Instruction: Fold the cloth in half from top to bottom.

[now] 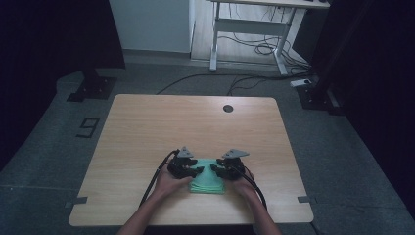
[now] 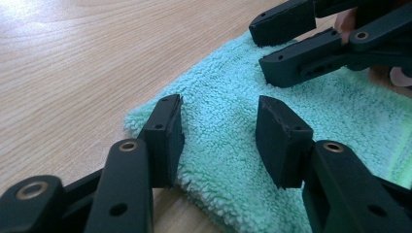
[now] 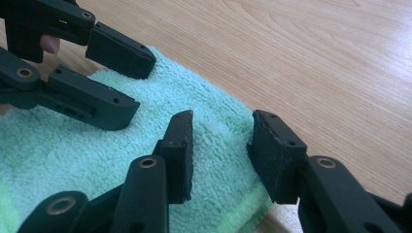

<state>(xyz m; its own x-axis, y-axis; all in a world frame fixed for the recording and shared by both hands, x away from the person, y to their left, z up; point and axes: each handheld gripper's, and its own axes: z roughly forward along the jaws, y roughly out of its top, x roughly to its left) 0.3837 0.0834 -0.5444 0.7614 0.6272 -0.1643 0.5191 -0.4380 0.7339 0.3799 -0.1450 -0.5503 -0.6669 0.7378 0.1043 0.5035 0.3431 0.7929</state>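
Observation:
A folded mint-green terry towel [image 1: 208, 184] lies flat on the wooden table [image 1: 195, 122] near its front edge. My left gripper [image 1: 198, 171] rests on the towel's left end and my right gripper [image 1: 214, 169] on its right end, tips pointing toward each other. In the left gripper view the jaws [image 2: 218, 131] stand apart over a towel [image 2: 316, 111] corner, with pile showing between the pads and no cloth pinched. The right gripper [image 3: 221, 141] likewise straddles the towel [image 3: 58, 150] edge with a gap between its pads. Each view shows the other gripper [image 2: 272, 48] [image 3: 141, 82] farther along the cloth.
Bare wood surrounds the towel on the far side and to both sides. A round cable hole [image 1: 227, 108] sits near the table's far edge. Beyond the table, a white desk frame [image 1: 249, 29] with loose cables stands on the grey floor.

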